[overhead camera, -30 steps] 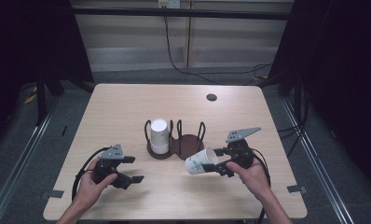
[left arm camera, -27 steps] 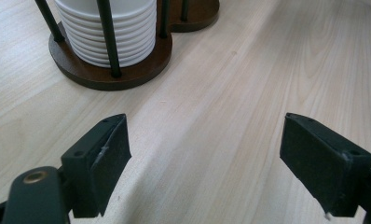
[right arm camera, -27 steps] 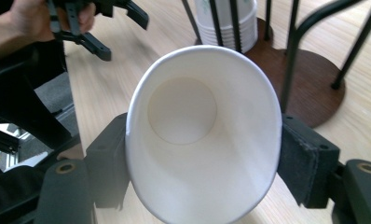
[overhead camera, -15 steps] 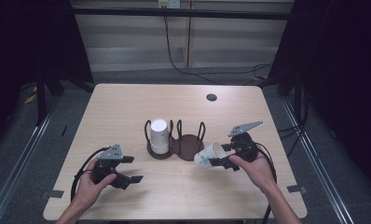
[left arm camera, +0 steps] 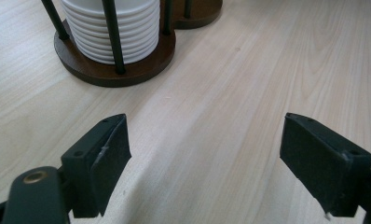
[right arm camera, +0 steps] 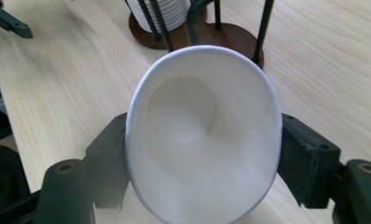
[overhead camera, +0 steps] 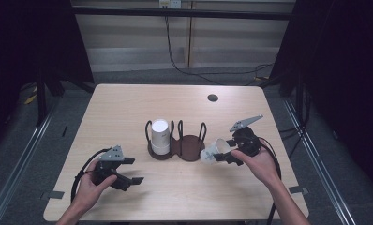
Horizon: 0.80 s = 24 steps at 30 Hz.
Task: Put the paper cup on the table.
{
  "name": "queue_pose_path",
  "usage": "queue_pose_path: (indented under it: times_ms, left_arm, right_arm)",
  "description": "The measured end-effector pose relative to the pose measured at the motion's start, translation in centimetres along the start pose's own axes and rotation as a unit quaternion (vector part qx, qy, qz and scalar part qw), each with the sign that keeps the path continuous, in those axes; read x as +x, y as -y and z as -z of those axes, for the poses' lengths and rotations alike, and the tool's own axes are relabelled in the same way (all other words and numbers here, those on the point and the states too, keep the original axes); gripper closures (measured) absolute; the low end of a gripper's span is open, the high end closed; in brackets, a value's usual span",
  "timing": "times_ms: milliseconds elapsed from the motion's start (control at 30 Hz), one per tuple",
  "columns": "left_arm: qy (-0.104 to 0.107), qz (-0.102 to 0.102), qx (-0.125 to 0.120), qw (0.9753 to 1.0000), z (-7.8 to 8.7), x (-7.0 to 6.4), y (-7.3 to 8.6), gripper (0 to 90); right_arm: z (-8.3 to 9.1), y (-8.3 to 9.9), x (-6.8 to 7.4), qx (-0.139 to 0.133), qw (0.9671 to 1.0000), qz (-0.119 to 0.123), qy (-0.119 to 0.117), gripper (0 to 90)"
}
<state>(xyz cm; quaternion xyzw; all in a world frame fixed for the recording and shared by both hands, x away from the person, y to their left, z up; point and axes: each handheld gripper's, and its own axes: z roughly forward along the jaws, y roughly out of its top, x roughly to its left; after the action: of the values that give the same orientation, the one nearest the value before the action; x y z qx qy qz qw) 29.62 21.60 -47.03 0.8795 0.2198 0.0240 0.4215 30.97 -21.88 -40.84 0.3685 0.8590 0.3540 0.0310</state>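
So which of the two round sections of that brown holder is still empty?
The right-hand section, nearest the cup gripped by the right hand-held gripper. The left section holds a stack of white cups.

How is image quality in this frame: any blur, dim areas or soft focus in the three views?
High view: table evenly lit, surroundings nearly black, the whole picture slightly soft. Left gripper view: fingers and wood grain sharp, no glare. Right gripper view: paper cup crisp at its rim, the cup holder behind it a little soft, no harsh shadows.
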Motion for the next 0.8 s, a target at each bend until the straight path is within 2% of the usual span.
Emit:
queue_pose_path:
  times_ms: [167, 367, 467, 800]
  left_arm:
    - [0.004, 0.004, -0.003, 1.0000, -0.1, 0.0, 0.0, 16.0]
    - [0.002, -0.002, 0.003, 1.0000, -0.1, 0.0, 0.1, 16.0]
    - [-0.005, -0.004, 0.004, 1.0000, -0.2, -0.1, 0.1, 16.0]
    - [-0.002, -0.007, 0.008, 0.9999, -0.1, -0.2, 0.1, 16.0]
  right_arm:
    - [0.1, -0.2, -0.6, 0.009, 0.9999, 0.005, 0.014, 26.7]
    - [0.4, -0.6, -1.4, 0.022, 0.9994, -0.001, 0.028, 26.8]
    - [0.5, -0.7, -1.6, 0.026, 0.9992, -0.002, 0.030, 26.8]
    - [0.4, -1.2, -2.4, 0.048, 0.9979, -0.006, 0.044, 26.7]
